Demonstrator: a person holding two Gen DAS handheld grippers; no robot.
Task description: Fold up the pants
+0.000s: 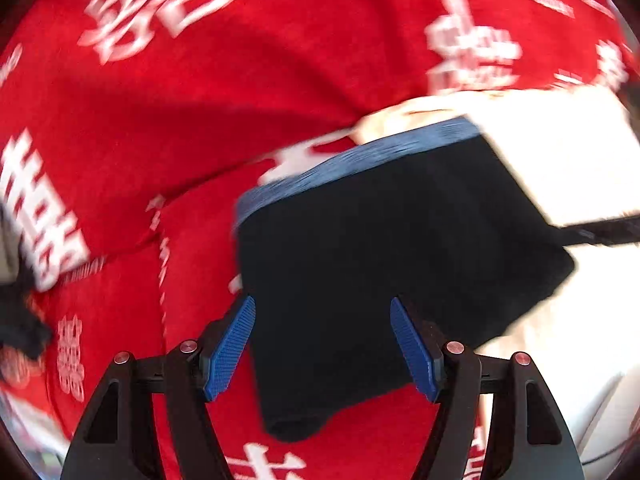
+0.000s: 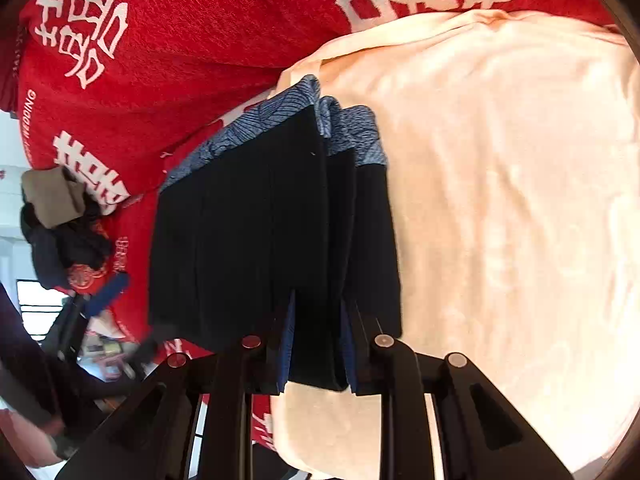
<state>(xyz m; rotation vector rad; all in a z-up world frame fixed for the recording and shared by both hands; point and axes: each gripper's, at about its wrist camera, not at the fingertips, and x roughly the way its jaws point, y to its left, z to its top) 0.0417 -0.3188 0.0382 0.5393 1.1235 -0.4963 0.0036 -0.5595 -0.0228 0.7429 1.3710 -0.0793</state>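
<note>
The folded black pants (image 2: pixel 276 216) are clamped at their near edge by the right gripper (image 2: pixel 316 344). The left gripper (image 1: pixel 322 348) is held released above them, the red cloth (image 1: pixel 200 100) at its 11 o'clock.

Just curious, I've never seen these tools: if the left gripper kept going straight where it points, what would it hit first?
Most likely the folded black pants with the blue waistband; the left gripper hangs open right over them. Depth is hard to judge in this blurred view.

Black pants (image 2: pixel 256 240) with a blue-grey patterned waistband (image 2: pixel 256 120); red cloth (image 1: pixel 200 100) printed with white characters; cream fabric (image 2: pixel 500 200).
</note>
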